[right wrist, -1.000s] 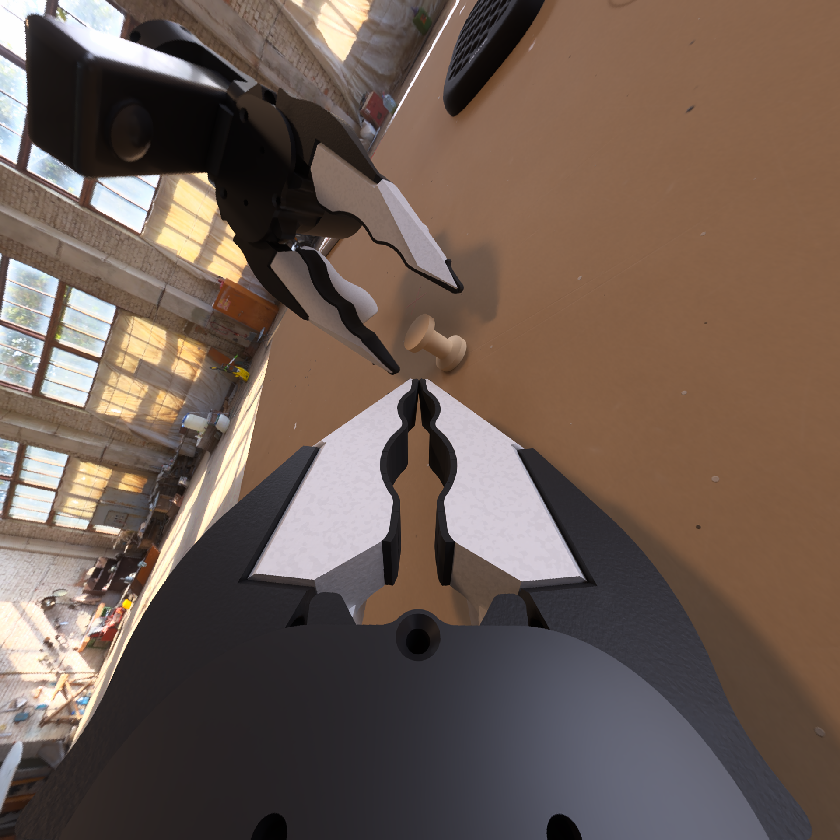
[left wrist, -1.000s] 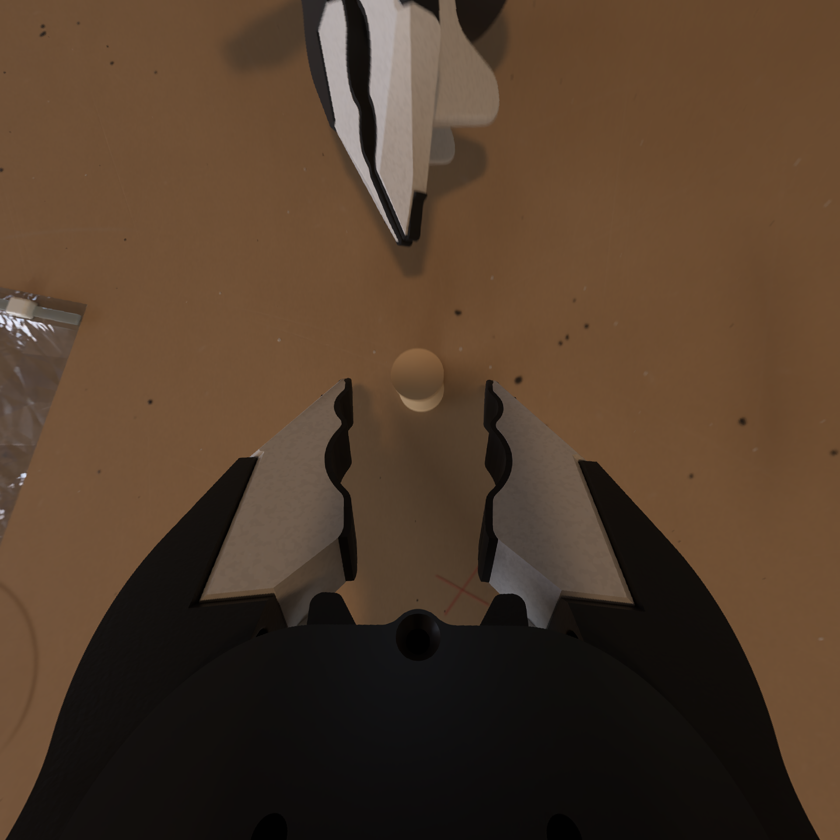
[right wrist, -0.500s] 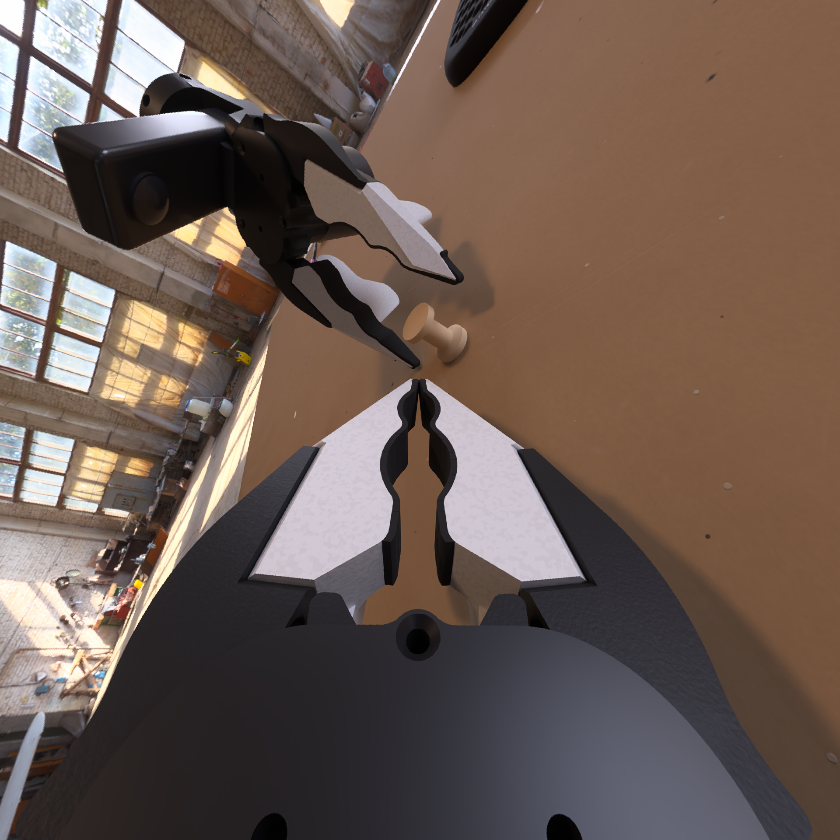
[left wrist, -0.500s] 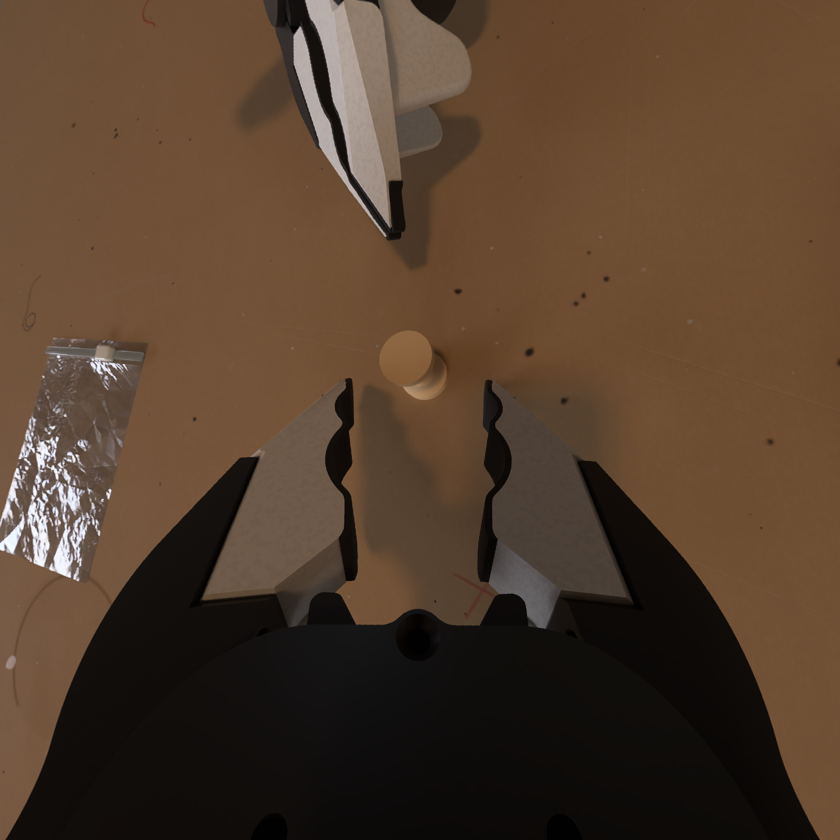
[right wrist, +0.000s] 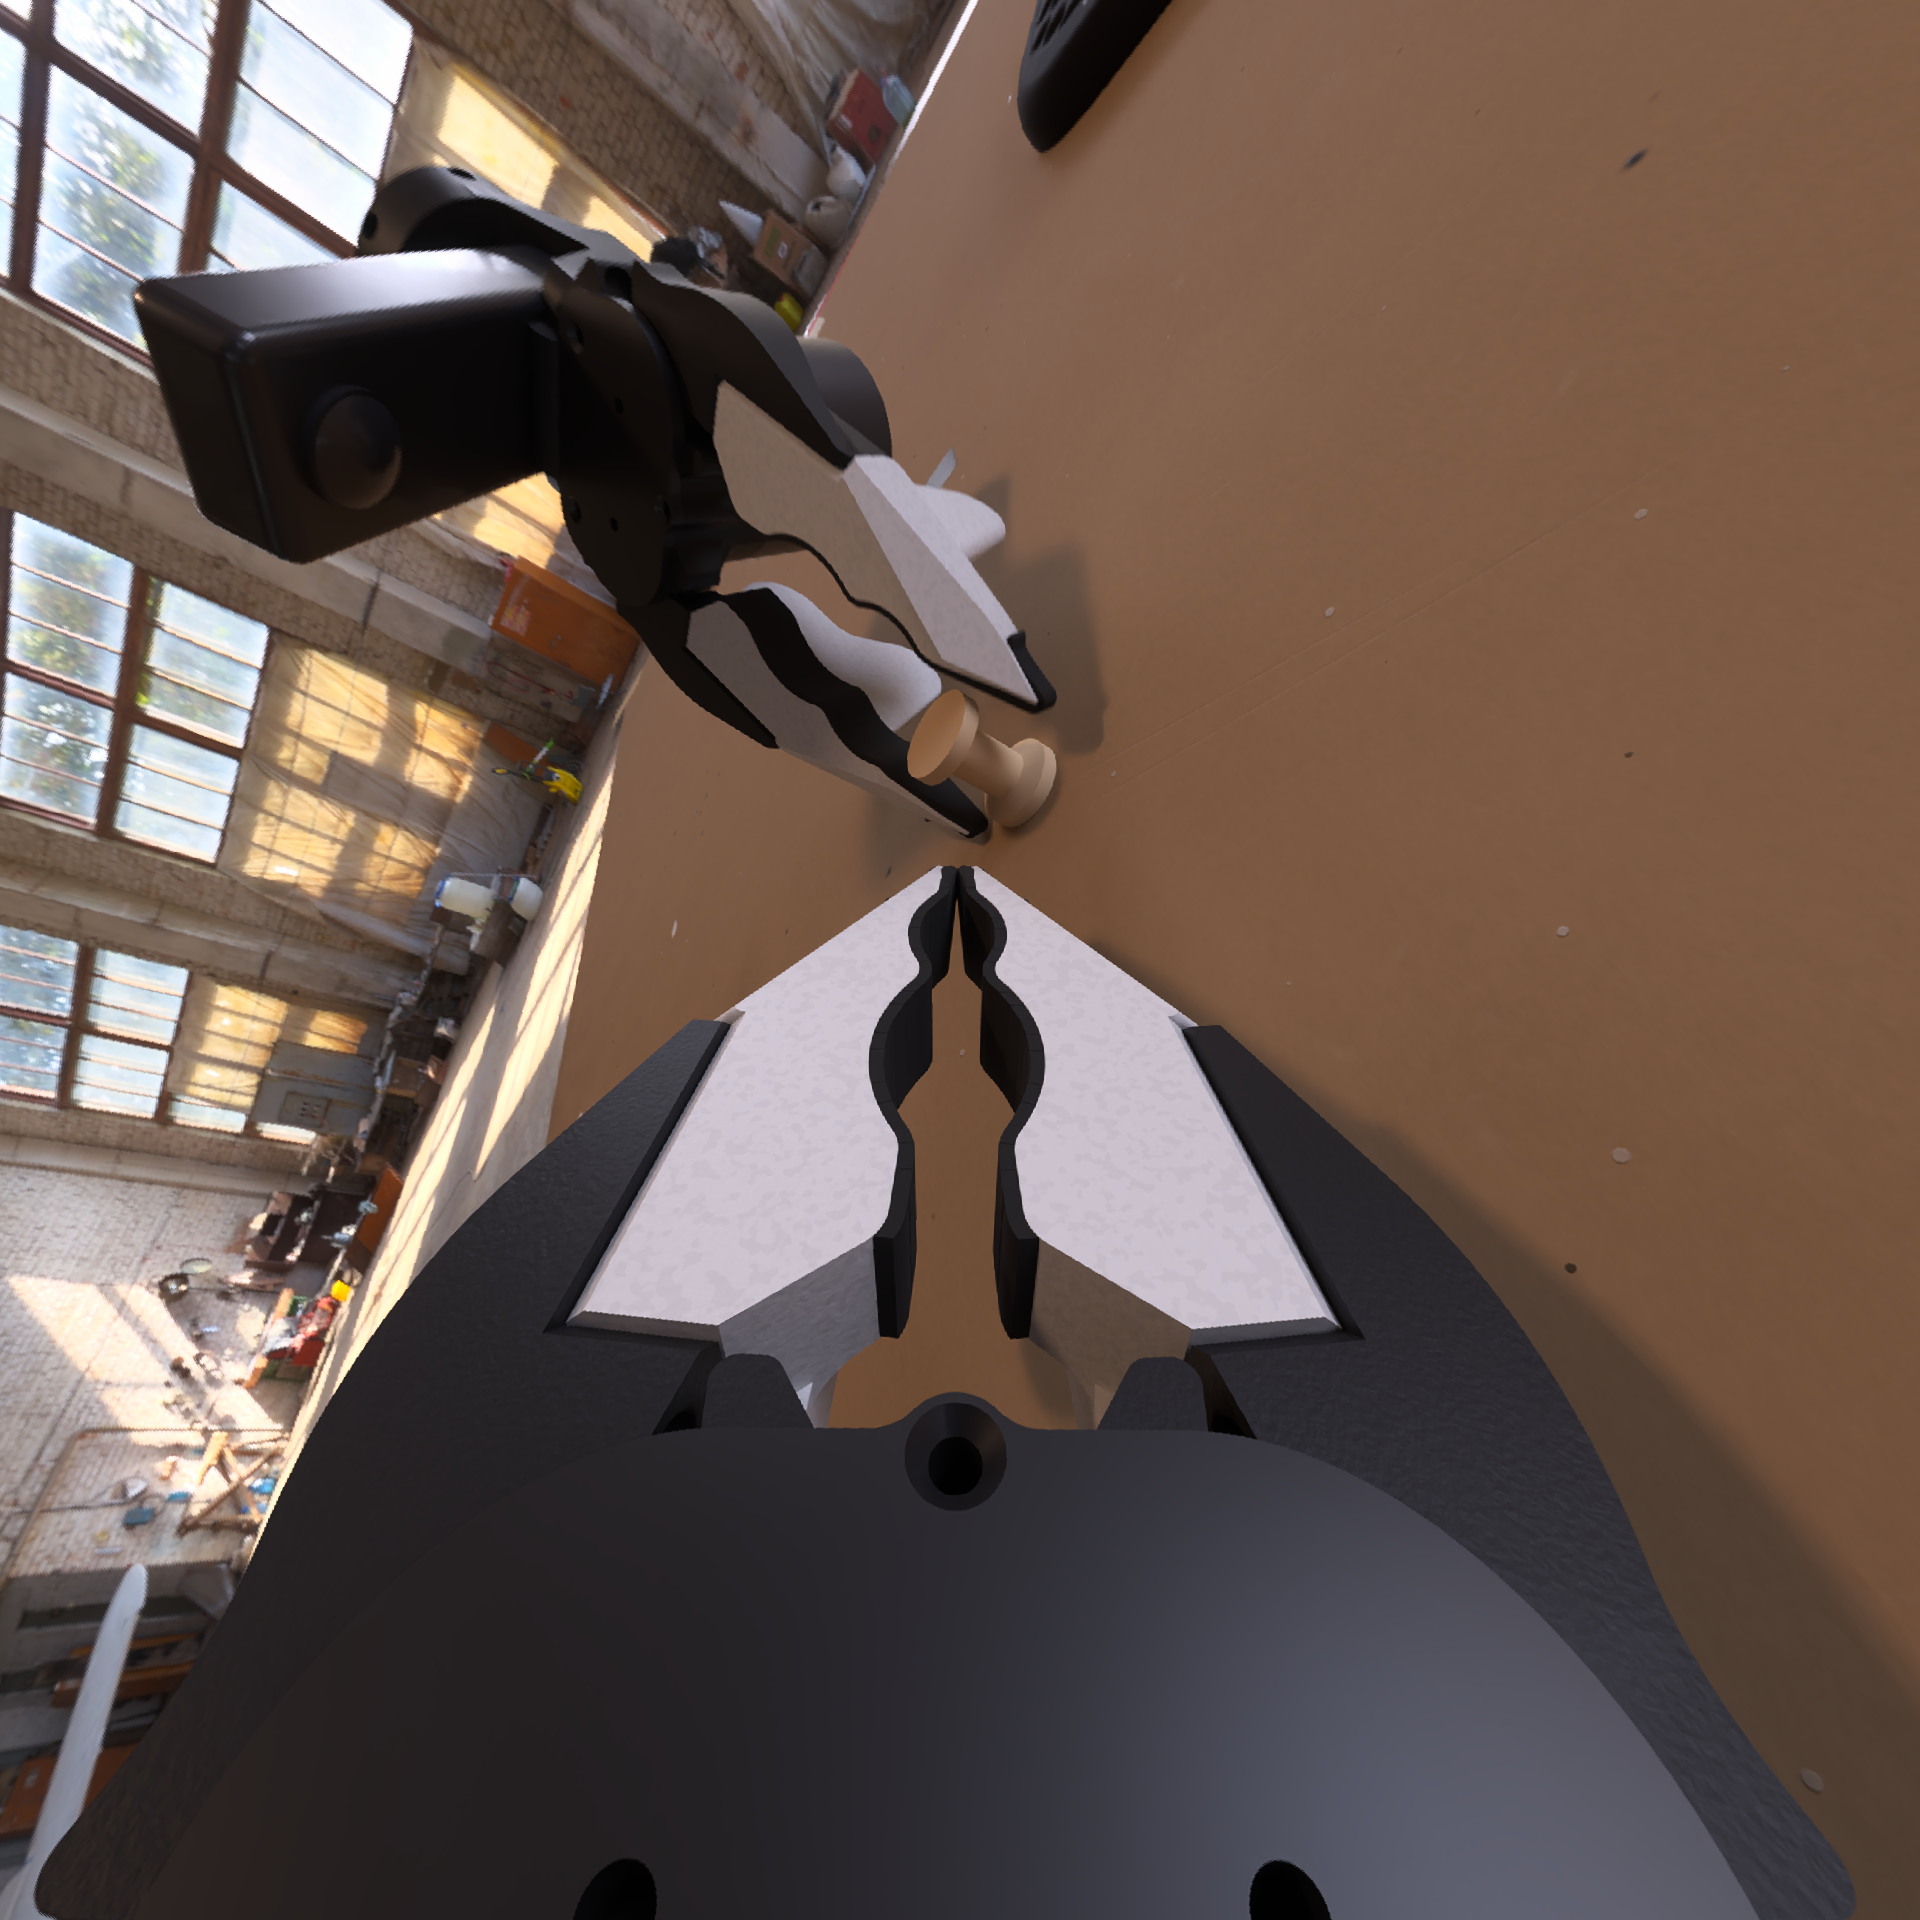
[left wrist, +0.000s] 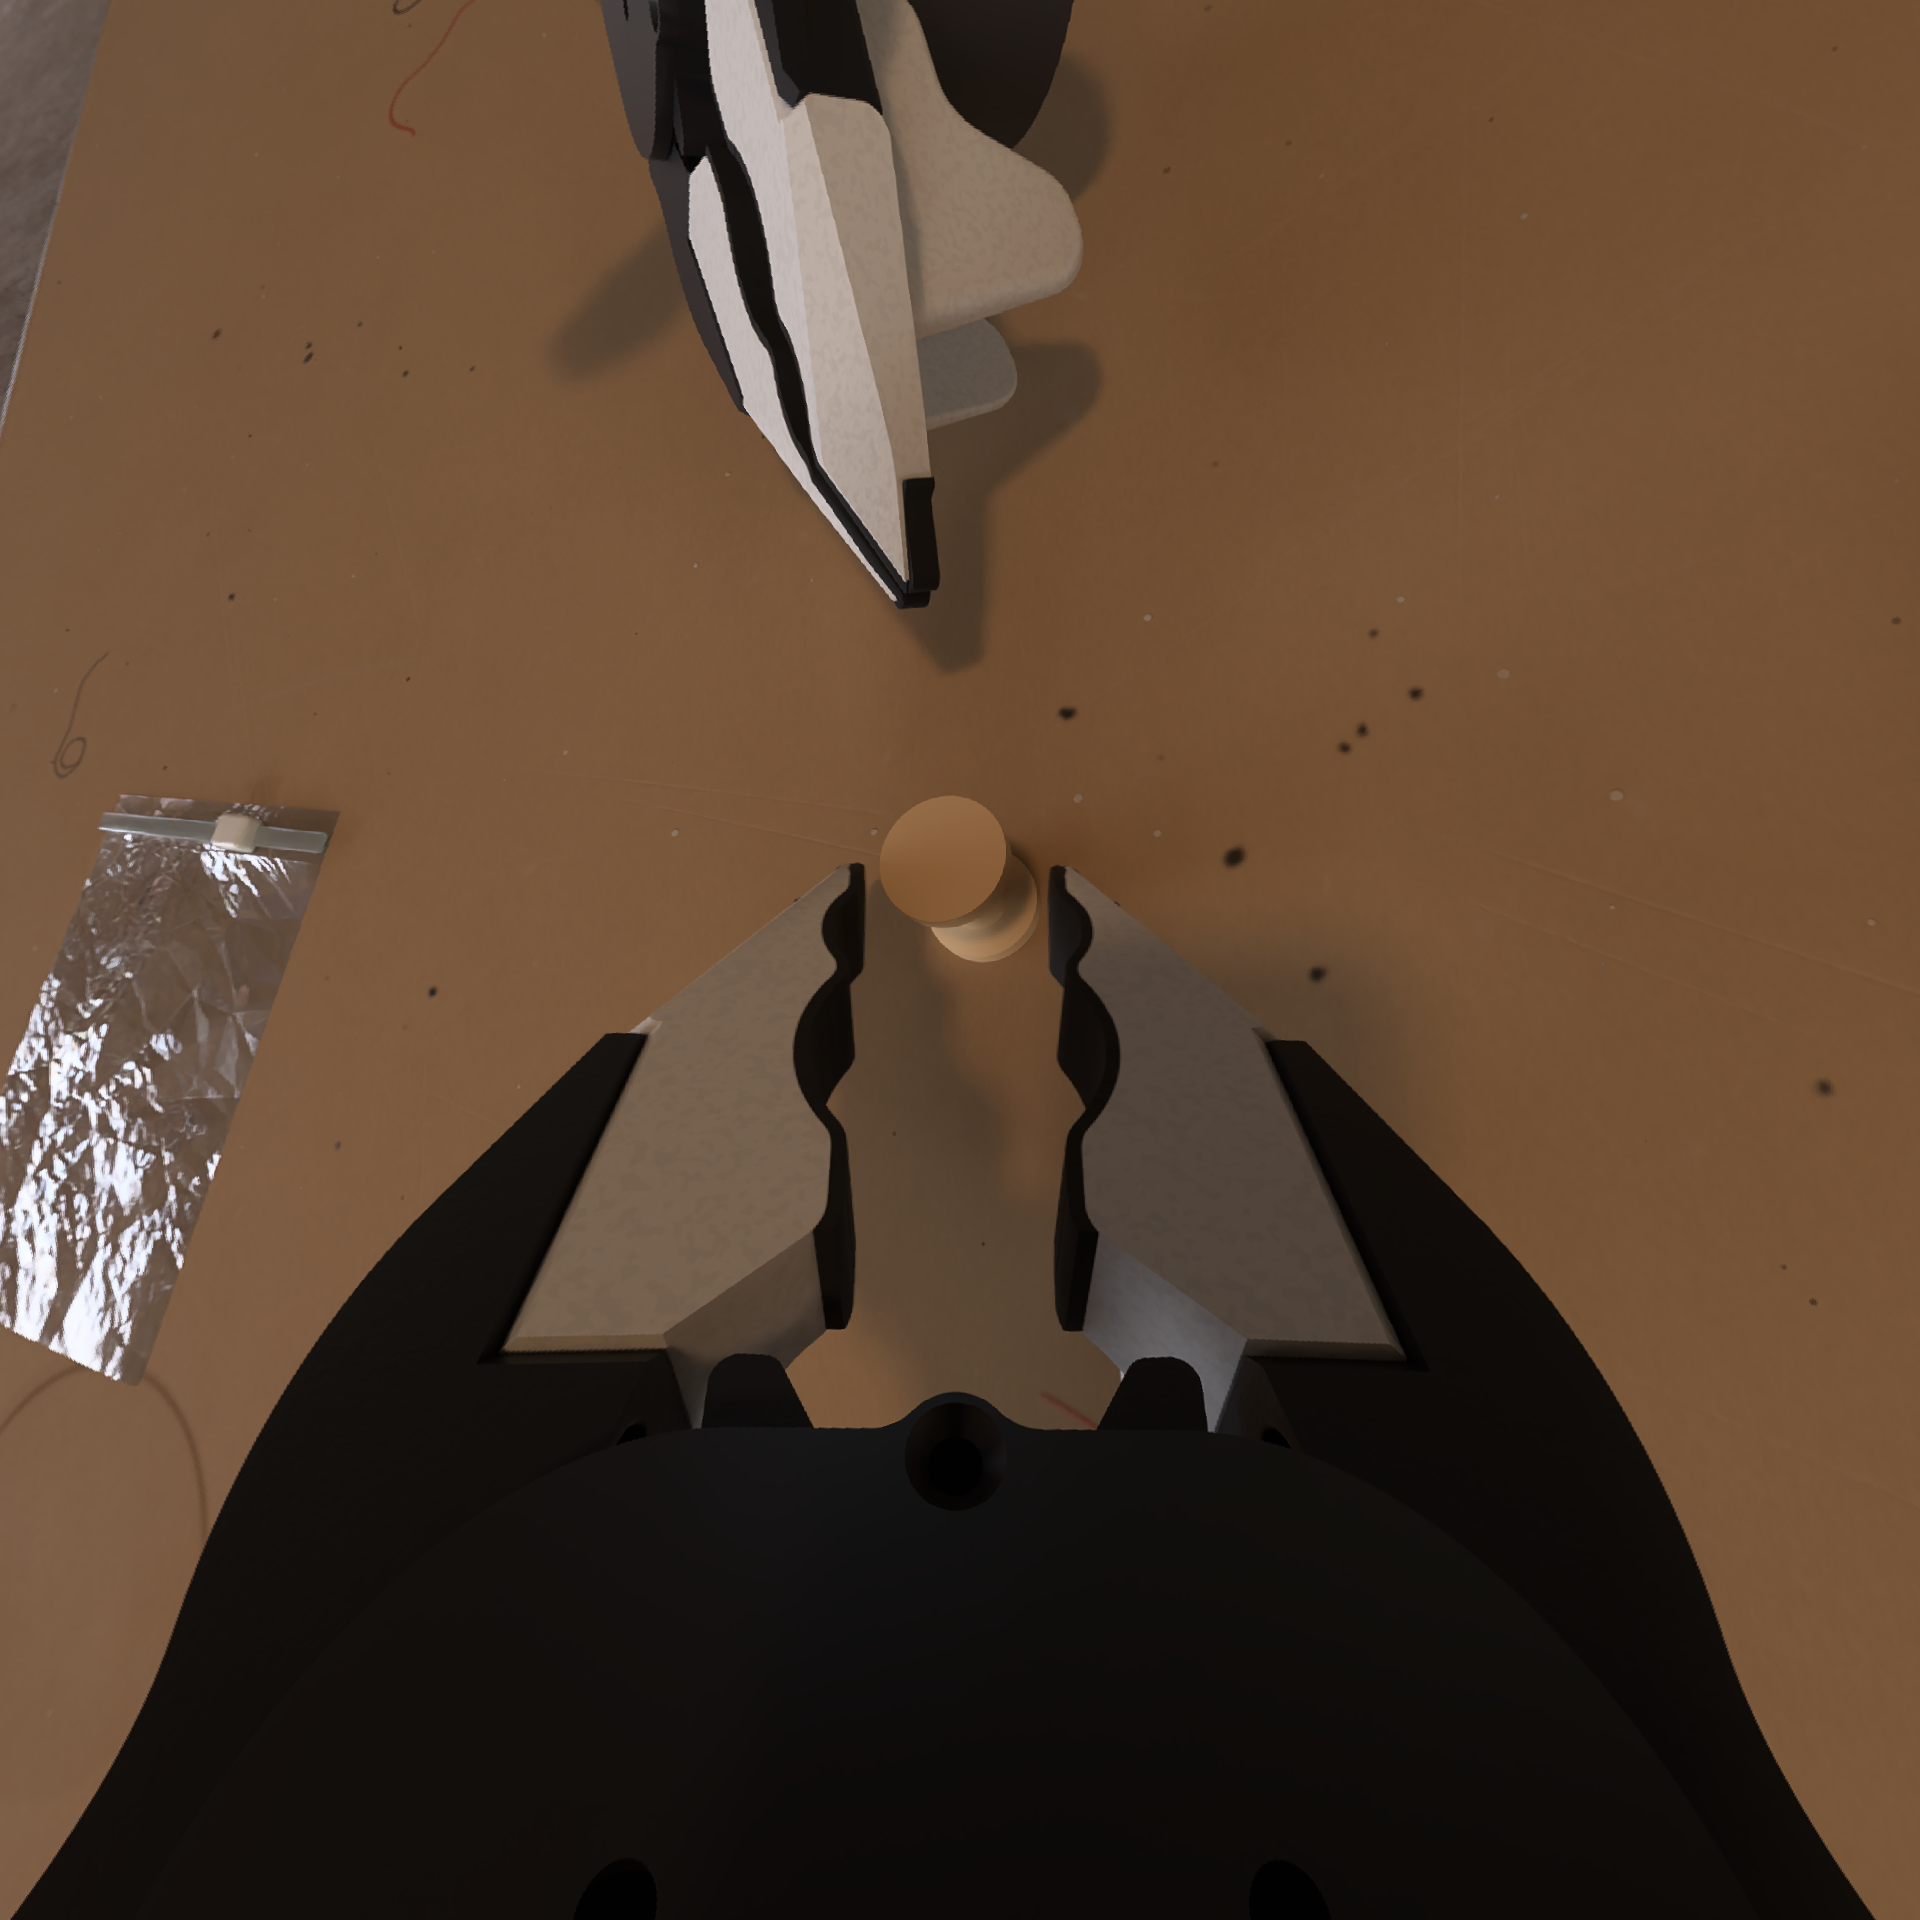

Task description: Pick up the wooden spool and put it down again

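Left hand-held gripper (left wrist: 954, 881), black-bodied with pale speckled fingers: jaws set at a moderate gap, poised over the brown bench (left wrist: 1507, 416) and pointing down at it. Holds nothing. Fingertips flank the small light wooden spool (left wrist: 961, 883), one on each side; no contact discernible from the left wrist view. In the right wrist view, seen as the farther unit (right wrist: 1003, 753), with one fingertip beyond the spool and the other crossing in front of its near side.

Wooden spool: stands upright on the bench, wide flange down, narrow waist, round cap on top (right wrist: 982, 767). Located between the fingertips of the left hand-held gripper, near the tips rather than deep in the jaws.

Right hand-held gripper (right wrist: 956, 878), same black-and-pale build: jaws drawn together, tips meeting, empty. Tips aimed at the spool and near it, not touching. In the left wrist view, seen opposite, beyond the spool (left wrist: 914, 582), casting a shadow on the bench. Nearest obstruction to the spool on its far side.

Surroundings: crinkled silver foil pouch (left wrist: 145, 1081) with a pale slider closure, flat on the bench, well apart to the left of the spool. Dark perforated round object (right wrist: 1081, 73) at the far bench edge, only partly in frame. Bench surface marked with scattered dark specks.
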You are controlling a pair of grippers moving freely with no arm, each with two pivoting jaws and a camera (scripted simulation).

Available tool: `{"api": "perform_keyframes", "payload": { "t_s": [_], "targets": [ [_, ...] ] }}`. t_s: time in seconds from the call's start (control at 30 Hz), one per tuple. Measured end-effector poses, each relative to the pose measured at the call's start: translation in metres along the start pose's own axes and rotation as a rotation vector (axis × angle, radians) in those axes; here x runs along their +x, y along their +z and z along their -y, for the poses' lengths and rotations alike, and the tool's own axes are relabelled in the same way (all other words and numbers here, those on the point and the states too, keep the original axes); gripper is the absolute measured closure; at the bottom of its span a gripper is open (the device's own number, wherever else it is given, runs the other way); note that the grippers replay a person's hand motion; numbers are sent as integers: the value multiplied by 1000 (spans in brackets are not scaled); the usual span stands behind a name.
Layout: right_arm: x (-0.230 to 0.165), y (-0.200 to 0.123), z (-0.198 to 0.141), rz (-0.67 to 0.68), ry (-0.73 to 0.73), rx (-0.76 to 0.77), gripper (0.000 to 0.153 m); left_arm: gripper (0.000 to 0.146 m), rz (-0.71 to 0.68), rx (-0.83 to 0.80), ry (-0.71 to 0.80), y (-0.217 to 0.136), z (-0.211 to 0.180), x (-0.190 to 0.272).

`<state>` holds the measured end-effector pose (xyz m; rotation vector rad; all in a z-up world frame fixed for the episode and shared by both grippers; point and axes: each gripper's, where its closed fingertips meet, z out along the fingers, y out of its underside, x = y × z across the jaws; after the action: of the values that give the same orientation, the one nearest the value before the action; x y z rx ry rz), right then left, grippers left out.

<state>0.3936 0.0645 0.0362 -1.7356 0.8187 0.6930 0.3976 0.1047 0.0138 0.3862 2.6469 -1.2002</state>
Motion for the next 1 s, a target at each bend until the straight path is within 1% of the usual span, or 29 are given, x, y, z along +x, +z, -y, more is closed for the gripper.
{"api": "perform_keyframes", "payload": {
  "t_s": [0.1, 0.23, 0.33, 0.43, 0.53, 0.73, 1.0],
  "targets": [
    [0, -1, 1, 8, 5, 7, 153, 124, 2, 10, -15, 3, 0, -1],
    [-3, 0, -1, 20, -4, 1, 153, 124, 27, 13, -2, 3, -1, -2],
    [-3, -1, 0, 30, -2, 9, 153, 124, 76, 36, 59, -1, 0, -4],
    [-3, -1, 0, 25, -3, 4, 153, 124, 83, 47, 87, -3, -1, -2],
    [-3, -1, 0, 27, 0, 9, 153, 124, 58, 43, 72, -3, -1, 1],
    [-3, -1, 1, 33, 10, 13, 153, 124, -88, 20, -71, -5, -3, 14],
    [-3, -1, 1, 38, 13, 10, 153, 124, -106, 11, -103, -6, -4, 16]
  ]
}}
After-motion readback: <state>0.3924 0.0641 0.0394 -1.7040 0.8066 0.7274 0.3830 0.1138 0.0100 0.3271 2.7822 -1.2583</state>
